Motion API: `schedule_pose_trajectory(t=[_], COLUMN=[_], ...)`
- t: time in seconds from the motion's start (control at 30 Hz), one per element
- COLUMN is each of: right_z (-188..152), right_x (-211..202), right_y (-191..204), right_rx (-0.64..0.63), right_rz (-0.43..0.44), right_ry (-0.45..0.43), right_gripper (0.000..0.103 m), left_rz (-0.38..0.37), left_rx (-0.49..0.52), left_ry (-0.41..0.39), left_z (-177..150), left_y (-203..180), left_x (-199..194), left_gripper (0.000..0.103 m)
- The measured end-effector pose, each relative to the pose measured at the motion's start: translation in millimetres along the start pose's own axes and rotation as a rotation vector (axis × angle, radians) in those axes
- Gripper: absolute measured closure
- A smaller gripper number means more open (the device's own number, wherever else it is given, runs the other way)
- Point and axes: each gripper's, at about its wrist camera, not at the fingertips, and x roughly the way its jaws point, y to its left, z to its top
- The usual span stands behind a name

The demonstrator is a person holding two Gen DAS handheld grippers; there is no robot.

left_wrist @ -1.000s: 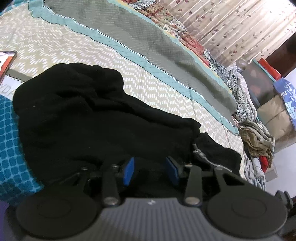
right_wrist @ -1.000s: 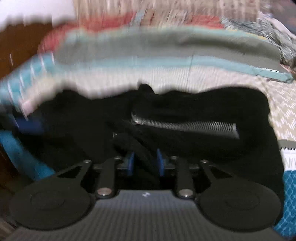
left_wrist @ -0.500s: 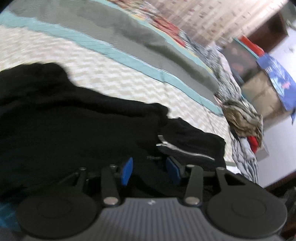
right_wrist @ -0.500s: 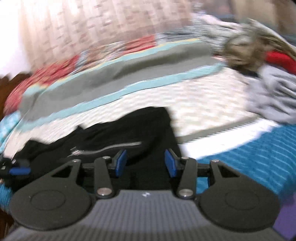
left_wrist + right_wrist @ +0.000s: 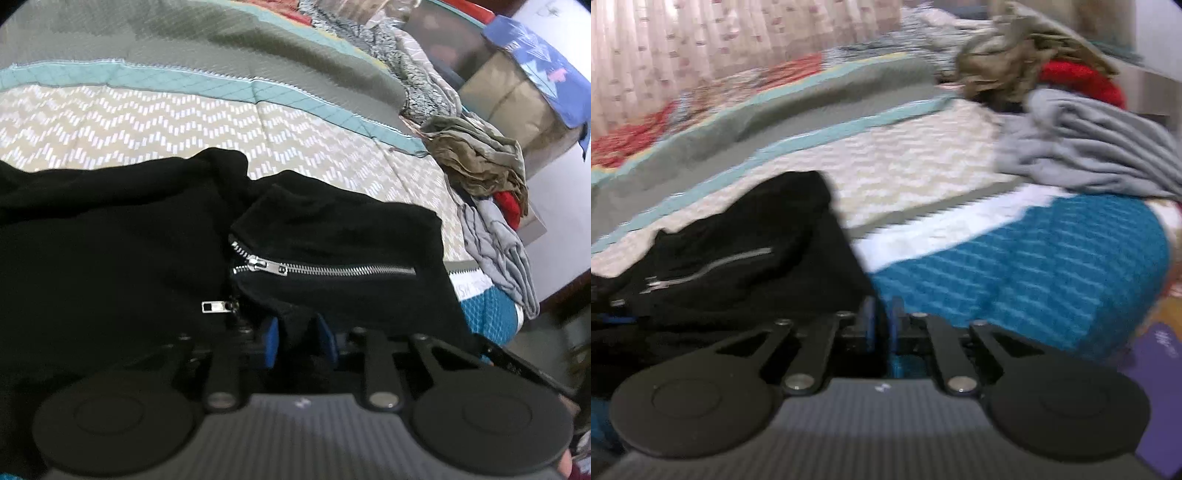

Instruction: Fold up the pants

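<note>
Nearest, left gripper (image 5: 298, 338) closing, a fold of the black pants (image 5: 110, 266) between its blue pads; right gripper (image 5: 881, 325) shut at the garment's right edge, cloth between the pads not certain through blur. Beyond the fingers, pants heaped on the patterned bedspread (image 5: 110, 118), long axis running left to right, zipper (image 5: 325, 269) straight ahead of the left fingers. Farther right, partial white lettering (image 5: 471, 286), unreadable; no brand legible

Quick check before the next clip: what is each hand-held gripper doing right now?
Left hand-held gripper: closing, with a fold of the black pants between its pads.
Right hand-held gripper: shut at the pants' edge; whether it pinches cloth cannot be told.
</note>
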Motion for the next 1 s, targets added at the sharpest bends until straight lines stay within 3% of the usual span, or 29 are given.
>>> schedule_pose_trajectory(t=[0.1,0.23,0.37,0.43,0.6,0.7,0.8,1.0], right_z=[3,32,59,70,94,98,95,66], right_x=[2,-9,17,41,99,106,87,21], right_y=[-32,-33,-2,17,68,77,55,2], right_rx=[0.145,0.214,0.197,0.178,0.114,0.107,0.17,0.144], right_rz=[0.062,0.228,0.36,0.381,0.464,0.459,0.494,0.379], right_ry=[0.039,-0.021,0.02,0.053,0.149,0.148,0.129,-0.01], right_gripper=[0.1,0.095,0.092,0.082,0.086,0.082,0.078,0.043], left_rz=[-0.027,-0.036,-0.04,-0.037,-0.005,-0.007,-0.006,-0.038], left_rx=[-0.025,-0.023,-0.041,-0.035,-0.007,-0.015,-0.025,-0.075], left_ry=[0.01,-0.001,-0.013,-0.017,-0.018,-0.009,-0.011,-0.026], left_z=[-6,-11,-12,-14,-14,-13,-12,-4], left_y=[5,5,5,3,-2,1,6,15], left_x=[-6,-10,-14,-16,-15,-16,-19,-15], left_gripper=[0.082,0.085,0.085,0.085,0.085,0.08,0.072,0.069])
